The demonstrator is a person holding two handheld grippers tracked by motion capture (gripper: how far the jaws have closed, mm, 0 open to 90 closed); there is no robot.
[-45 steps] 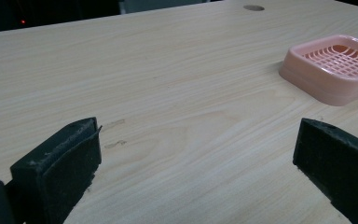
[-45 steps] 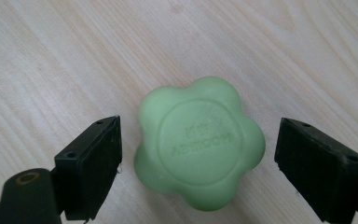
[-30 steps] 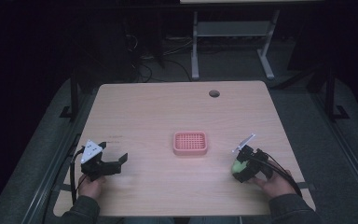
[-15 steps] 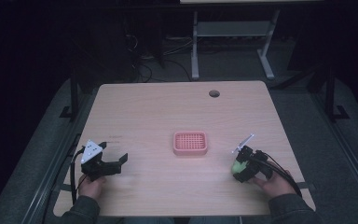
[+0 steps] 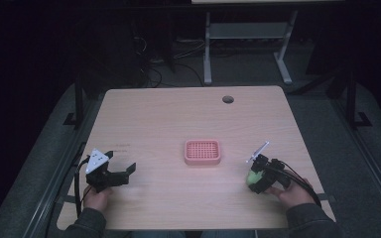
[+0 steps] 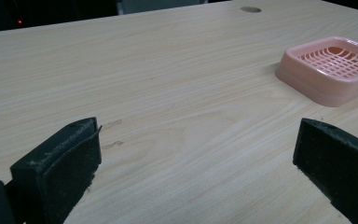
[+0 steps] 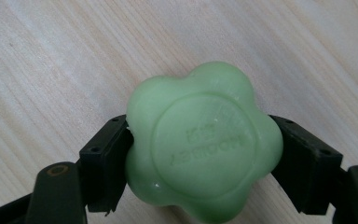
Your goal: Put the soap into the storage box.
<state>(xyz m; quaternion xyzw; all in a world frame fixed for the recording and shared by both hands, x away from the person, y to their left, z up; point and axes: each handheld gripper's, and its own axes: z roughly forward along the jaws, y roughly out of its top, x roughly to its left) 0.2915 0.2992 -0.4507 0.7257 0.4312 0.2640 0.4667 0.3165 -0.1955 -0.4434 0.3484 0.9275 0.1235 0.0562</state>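
Nothing has visibly shifted since a second ago; my right gripper stays clamped on the green soap at the tabletop's near right, stamped face up at the camera, no long axis; slick lobes could squirt free; my left gripper gapes empty.

Soap pale green; soap dish pink, slotted grid; table light woodgrain; tongs black; floor seemingly dark grey.
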